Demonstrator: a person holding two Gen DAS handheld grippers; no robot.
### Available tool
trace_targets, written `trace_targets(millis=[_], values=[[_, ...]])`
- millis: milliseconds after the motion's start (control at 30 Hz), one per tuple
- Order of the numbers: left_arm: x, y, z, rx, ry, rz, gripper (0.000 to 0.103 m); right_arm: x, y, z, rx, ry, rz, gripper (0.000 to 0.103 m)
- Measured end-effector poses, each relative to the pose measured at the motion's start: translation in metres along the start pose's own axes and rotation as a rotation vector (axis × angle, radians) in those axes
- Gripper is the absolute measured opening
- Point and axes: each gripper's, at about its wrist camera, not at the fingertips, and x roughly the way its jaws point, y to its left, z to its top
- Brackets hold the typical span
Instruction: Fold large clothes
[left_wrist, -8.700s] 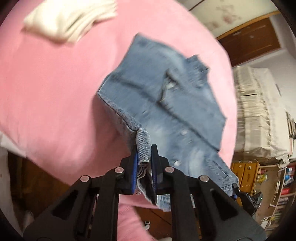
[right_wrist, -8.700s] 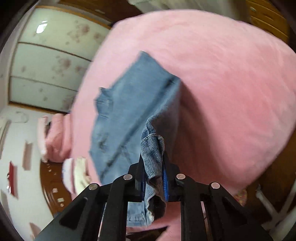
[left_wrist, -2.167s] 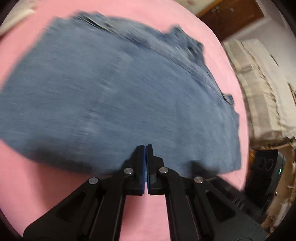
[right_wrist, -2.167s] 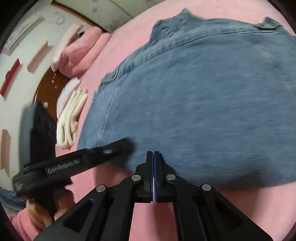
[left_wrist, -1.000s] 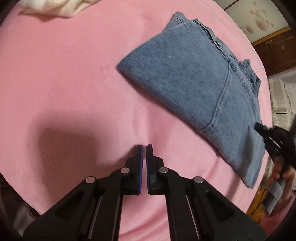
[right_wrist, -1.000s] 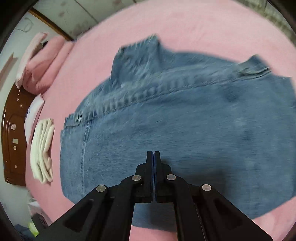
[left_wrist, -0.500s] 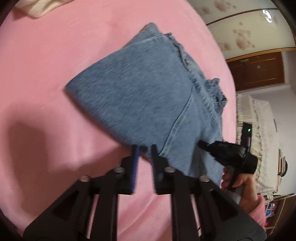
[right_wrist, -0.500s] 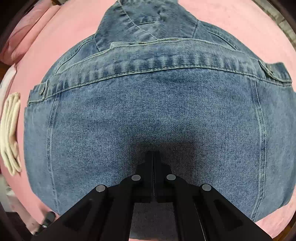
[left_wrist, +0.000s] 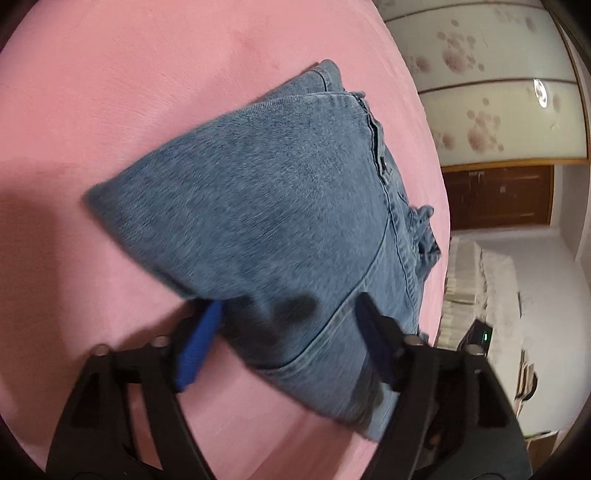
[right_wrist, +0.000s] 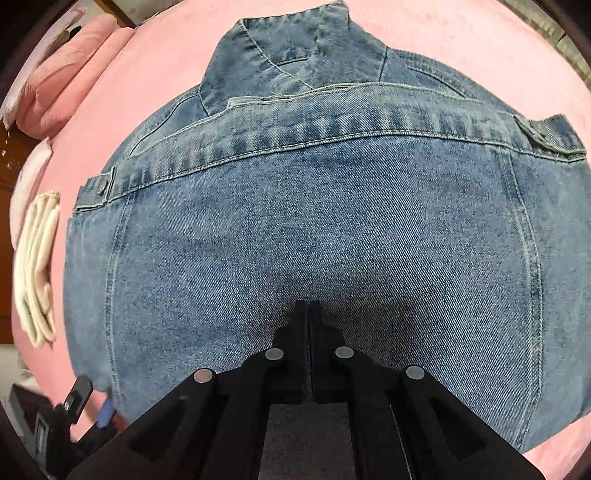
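Two views are covering one folded blue denim jacket (left_wrist: 280, 229) lying on the pink plush bedspread (left_wrist: 147, 74). In the left-wrist view, the left gripper (left_wrist: 291, 339) is opening around the jacket's near edge, pads not yet pressing. In the right-wrist view, the right gripper (right_wrist: 307, 306), pressed together and empty, is pinning the jacket's middle; the next fold probably needs that edge pinched.

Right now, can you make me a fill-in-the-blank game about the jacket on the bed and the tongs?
1. The folded denim jacket lies on a bed cover coloured ____.
2. The right tongs are shut and point down at the ____.
3. The left tongs are opening, with the jacket's ____ edge between their blue pads.
4. Beside the jacket lies a folded ____-coloured cloth.

Missing words: pink; jacket; near; cream
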Motion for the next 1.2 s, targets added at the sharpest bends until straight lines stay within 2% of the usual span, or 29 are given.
trace_targets(millis=[33,67,267,400,500,567,633,700,800,867,967,1000,1067,1100,1167,1200], values=[[0.003,-0.002,0.001,0.001,0.0,0.0,0.086,0.0,-0.001,0.001,-0.009,0.004,0.013,0.001],[0.006,-0.004,0.002,0.001,0.004,0.012,0.088,0.0,-0.002,0.002,-0.017,0.007,0.023,0.001],[0.0,-0.014,0.004,-0.034,0.015,0.041,0.089,0.001,-0.011,0.008,-0.024,0.022,0.053,0.001],[-0.017,-0.027,0.003,0.017,-0.001,0.029,0.089,-0.001,-0.015,0.006,-0.029,0.019,0.043,0.001],[-0.031,-0.033,0.001,0.099,-0.041,0.046,0.089,-0.007,-0.019,0.003,-0.025,0.016,0.043,0.001],[-0.038,-0.026,0.0,0.105,-0.07,0.088,0.088,-0.007,-0.021,0.002,-0.015,0.013,0.048,0.001],[-0.036,-0.008,-0.003,0.049,-0.039,0.13,0.088,-0.007,-0.023,0.001,-0.007,0.007,0.051,0.001],[-0.035,0.007,-0.006,0.023,-0.031,0.132,0.086,-0.008,-0.024,-0.001,-0.004,-0.002,0.05,0.001],[-0.035,0.012,-0.002,0.133,-0.129,0.071,0.085,-0.01,-0.026,-0.003,-0.009,-0.01,0.047,0.001],[-0.023,0.005,0.008,0.21,-0.178,0.092,0.085,-0.012,-0.027,-0.005,-0.016,-0.018,0.045,0.001],[-0.004,-0.01,0.018,0.24,-0.195,0.134,0.084,-0.014,-0.03,-0.009,-0.016,-0.034,0.05,0.001],[-0.001,-0.013,0.019,0.246,-0.197,0.144,0.081,-0.015,-0.031,-0.01,-0.01,-0.04,0.054,0.001],[0.002,-0.022,0.017,0.254,-0.183,0.213,0.06,-0.016,-0.036,-0.013,0.014,-0.051,0.062,0.001],[0.002,-0.025,0.017,0.255,-0.174,0.251,0.055,-0.017,-0.037,-0.013,0.023,-0.054,0.068,0.001],[-0.004,-0.027,0.018,0.242,-0.169,0.277,0.041,-0.018,-0.042,-0.016,0.034,-0.061,0.08,0.001],[-0.007,-0.027,0.019,0.235,-0.168,0.282,0.038,-0.018,-0.044,-0.016,0.035,-0.063,0.086,0.001]])
